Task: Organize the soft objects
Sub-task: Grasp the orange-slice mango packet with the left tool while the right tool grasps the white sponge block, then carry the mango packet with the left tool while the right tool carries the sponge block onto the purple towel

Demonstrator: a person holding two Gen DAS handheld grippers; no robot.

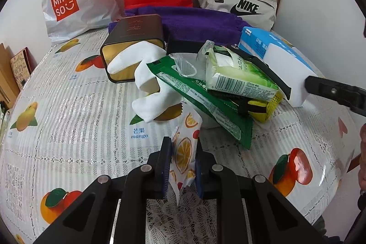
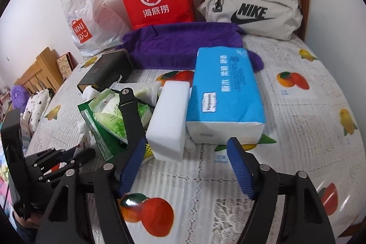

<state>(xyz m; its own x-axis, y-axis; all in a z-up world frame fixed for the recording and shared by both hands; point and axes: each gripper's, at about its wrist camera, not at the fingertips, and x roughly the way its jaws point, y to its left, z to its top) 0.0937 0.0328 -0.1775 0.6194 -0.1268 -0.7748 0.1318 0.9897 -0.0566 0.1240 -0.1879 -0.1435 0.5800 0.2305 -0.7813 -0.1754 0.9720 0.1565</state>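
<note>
Left wrist view: a thin, crinkly packet printed with orange slices is pinched between the pressed-in fingers of the left gripper, at the near edge of the pile on the fruit-print tablecloth.
Right wrist view: the right gripper is seen with its blue fingers spread apart, and nothing is held between them; a white foam block and a blue-and-white soft pack of tissues lie just ahead.
How the packet may handle: it is judged to be light and floppy, maybe a bit slippery, so it is best held near its middle.
How the tissues may handle: the pack is judged to be soft and squashy; it is best taken across its short sides.
How the block may handle: it is judged to be light and springy, and easy to dent.
Rest of the pile: a white sock, a green flat wrapper and a pale green wipes pack are heaped on each other.
Hard to see: what lies under the heap is hidden, apart from a yellow mesh thing peeking out.
Cut off: the packet's lower end is hidden behind the left gripper's black frame.
</note>
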